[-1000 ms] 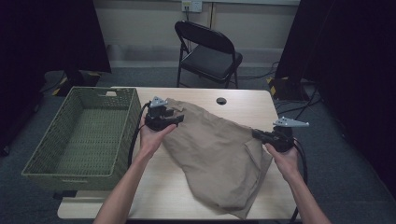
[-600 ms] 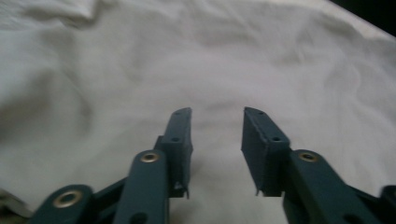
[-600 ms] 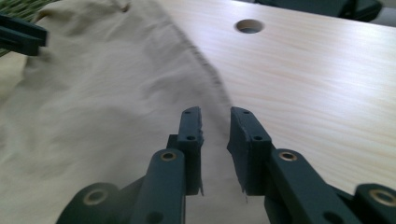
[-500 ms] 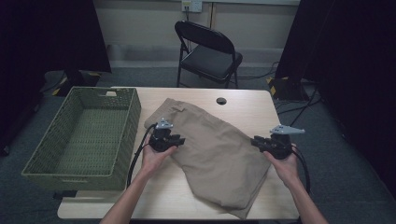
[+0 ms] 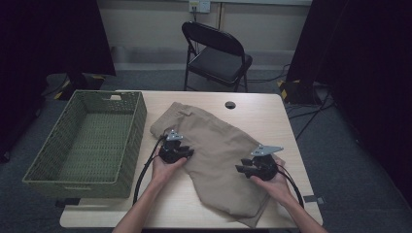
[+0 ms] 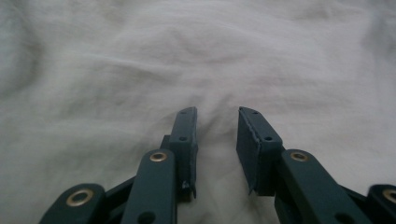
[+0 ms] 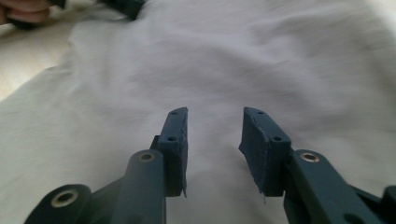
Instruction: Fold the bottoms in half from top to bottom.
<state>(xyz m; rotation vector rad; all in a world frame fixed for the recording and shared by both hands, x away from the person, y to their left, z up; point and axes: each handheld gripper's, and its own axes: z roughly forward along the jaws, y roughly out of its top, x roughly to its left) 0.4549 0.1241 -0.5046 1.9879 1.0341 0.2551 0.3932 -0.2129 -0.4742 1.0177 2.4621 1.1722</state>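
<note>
High view from above, facing forward over the table; both gripper views close on shared cloth.

I am finding no writing, label, brand, number or sign that I can read anywhere here.

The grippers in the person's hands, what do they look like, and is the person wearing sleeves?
The left gripper and right gripper are black, each with a grey three-cornered plate on top and a black cable looping back toward the person. Up close, the flat dark pads are fixed with small screws and the linkages have brass-ringed pivots. The forearms are bare, without sleeves.
</note>
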